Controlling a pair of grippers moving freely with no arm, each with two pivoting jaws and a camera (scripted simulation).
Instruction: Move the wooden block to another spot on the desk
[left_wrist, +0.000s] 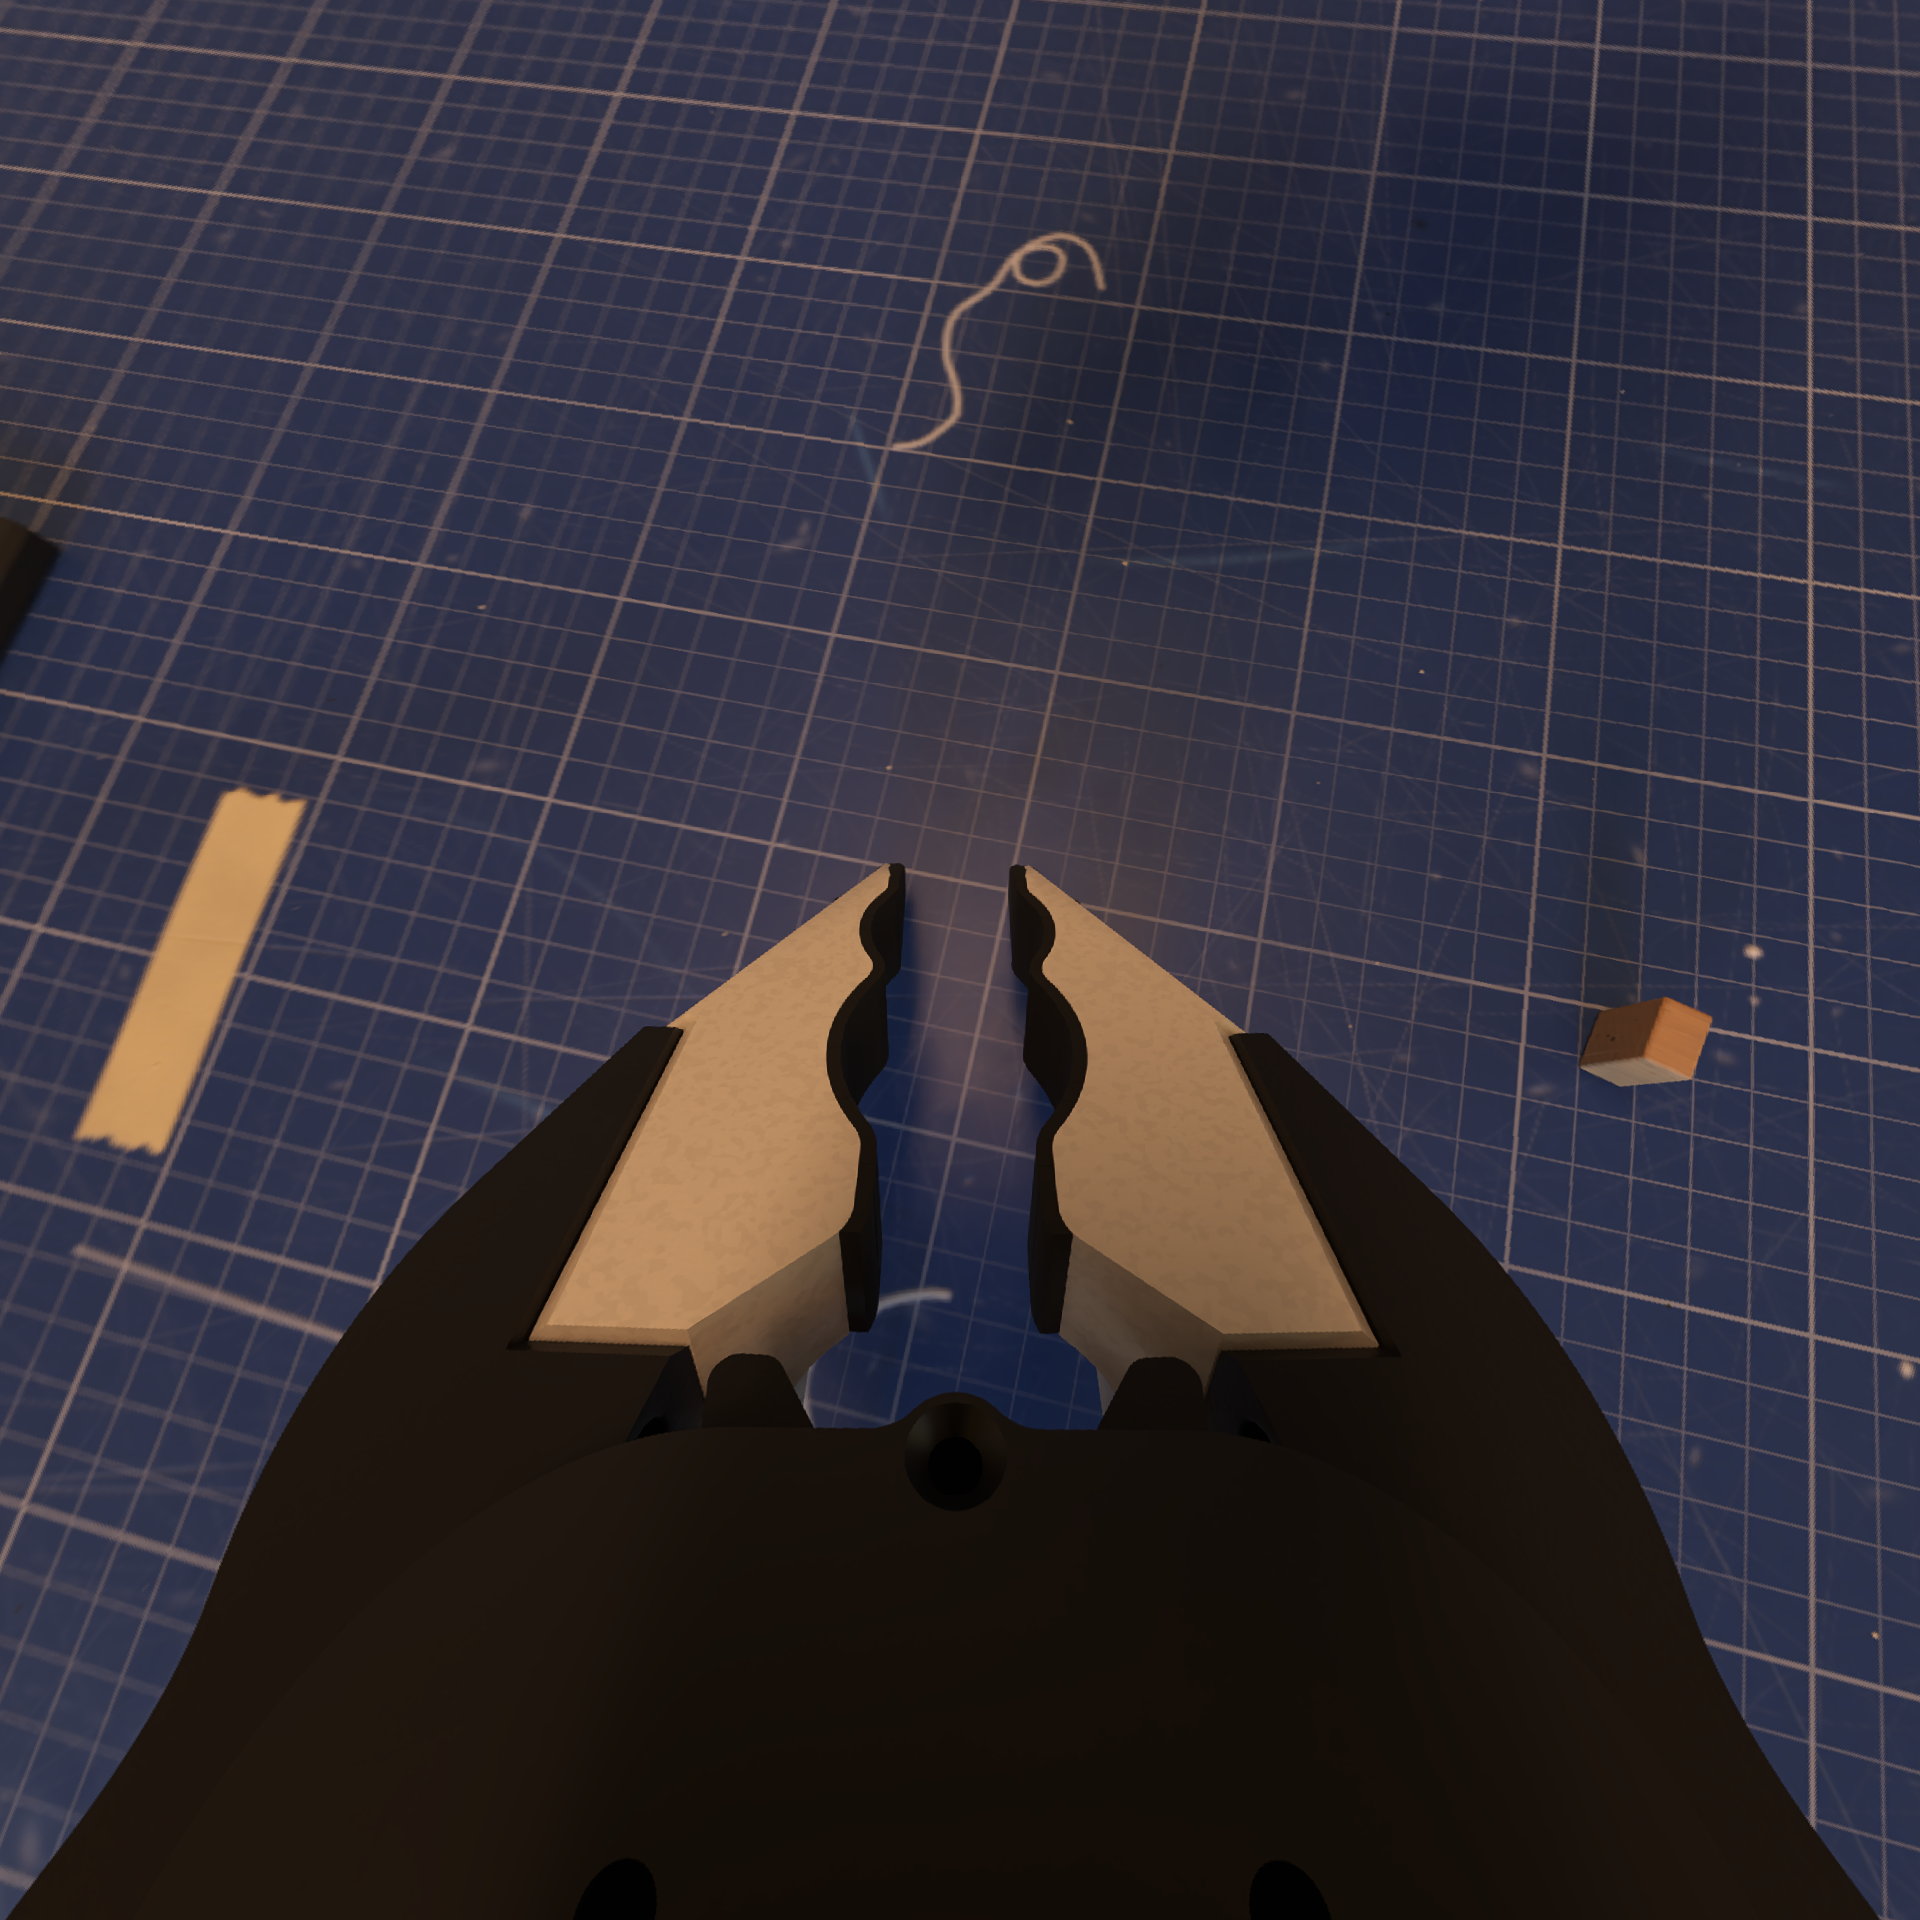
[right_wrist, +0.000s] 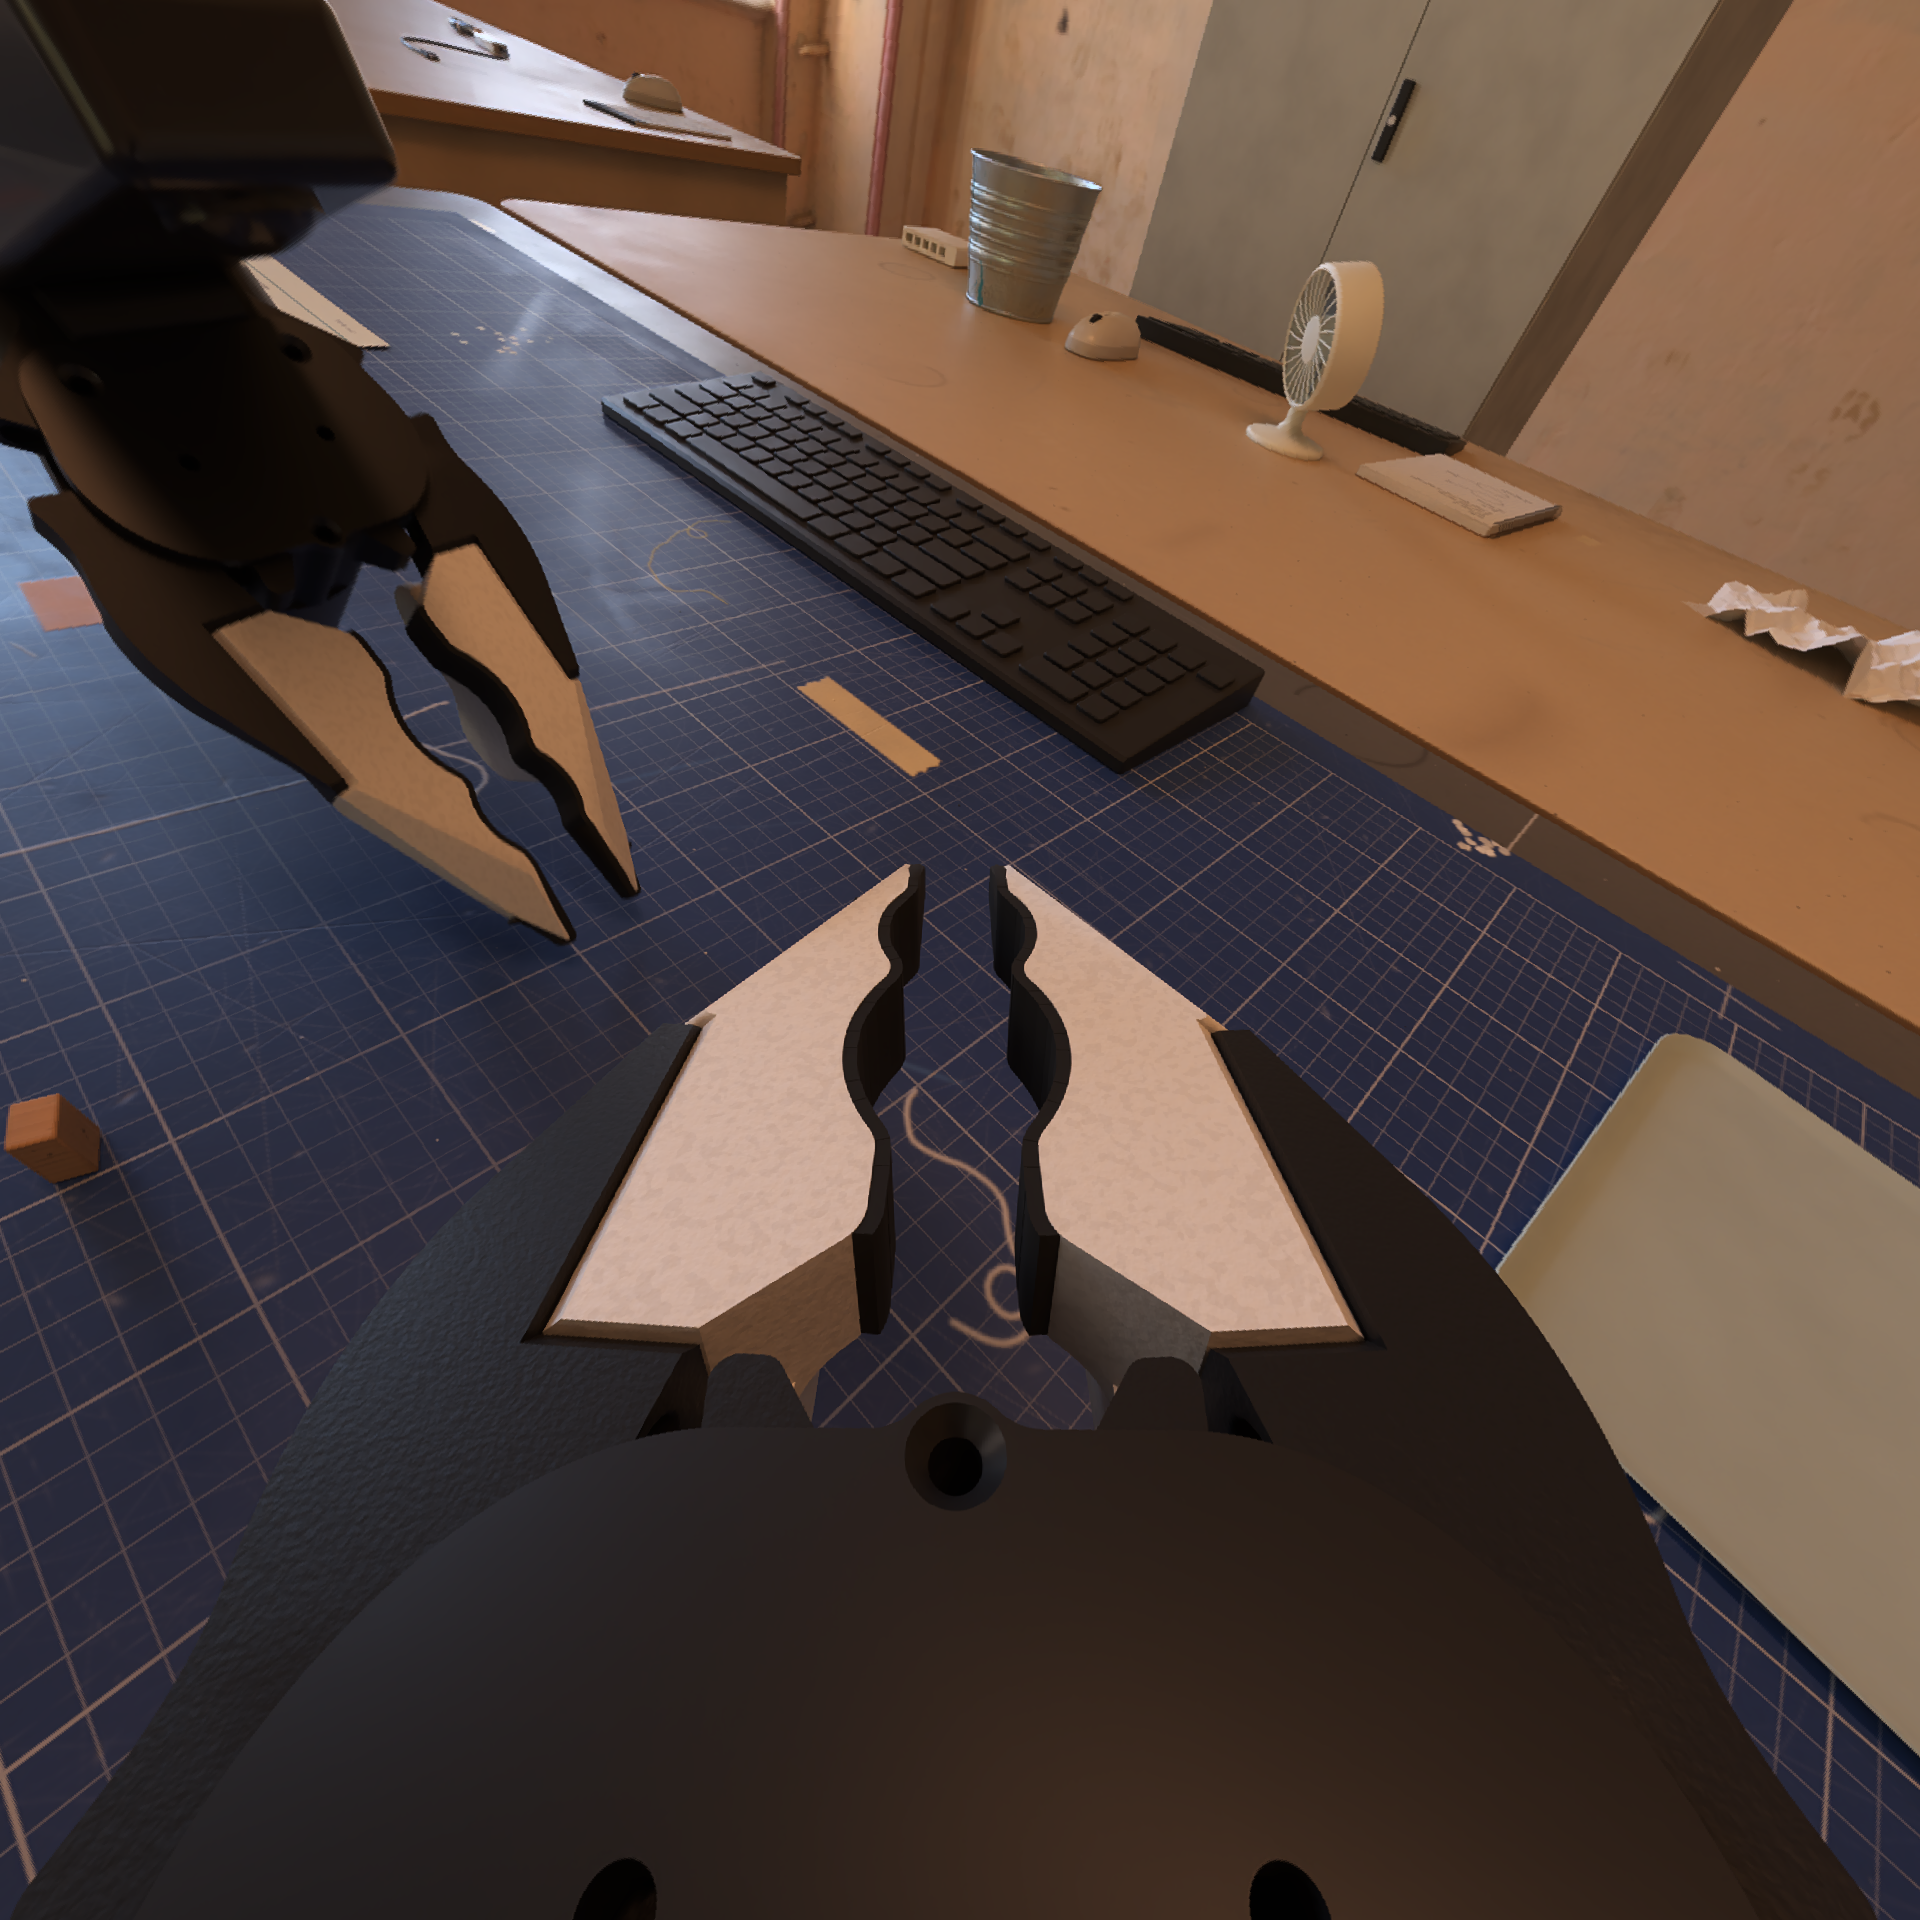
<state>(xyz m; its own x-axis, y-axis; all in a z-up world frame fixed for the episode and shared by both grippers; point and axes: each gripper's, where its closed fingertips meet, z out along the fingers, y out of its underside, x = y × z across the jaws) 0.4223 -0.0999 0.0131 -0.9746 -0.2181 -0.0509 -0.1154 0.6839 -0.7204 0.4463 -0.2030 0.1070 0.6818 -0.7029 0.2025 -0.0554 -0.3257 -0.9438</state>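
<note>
Right gripper (right_wrist: 956, 883): It is the nearest thing in the right wrist view. Its two fingers are apart with a small gap and nothing is between them. It hangs over the blue mat, so it looks like it is just waiting.
Chalky squiggle (right_wrist: 961, 1195): This pale curly line lies on the mat right under the right gripper's fingers. It is only a mark, not something to pick up.
Pale flat sheet (right_wrist: 1745, 1382): It lies on the mat to the right of the right gripper, out of the way.
Left gripper (left_wrist: 956, 883): Its fingers are apart too and hold nothing. It points down at the bare mat, tilted, with the tips near the mat but not touching.
Wooden block (left_wrist: 1647, 1042): It is a small brown cube sitting on the mat. It is off to the right of the left gripper's fingers, well apart from them. In the right wrist view it (right_wrist: 52, 1136) sits far to the left. No gripper touches it, so I think the move has not started.
Next step: I think the left gripper should turn toward the block, since it seems closer.
Tape strip (left_wrist: 192, 971): It lies flat on the mat, to the left.
Blue mat (left_wrist: 1351, 623): It gives lots of free room to put the block down.
Keyboard (right_wrist: 925, 561): It sits farther back, at the mat's edge.
Fan (right_wrist: 1320, 353): It stands far off on the brown desk (right_wrist: 1195, 499), by a metal bucket (right_wrist: 1023, 234).
</note>
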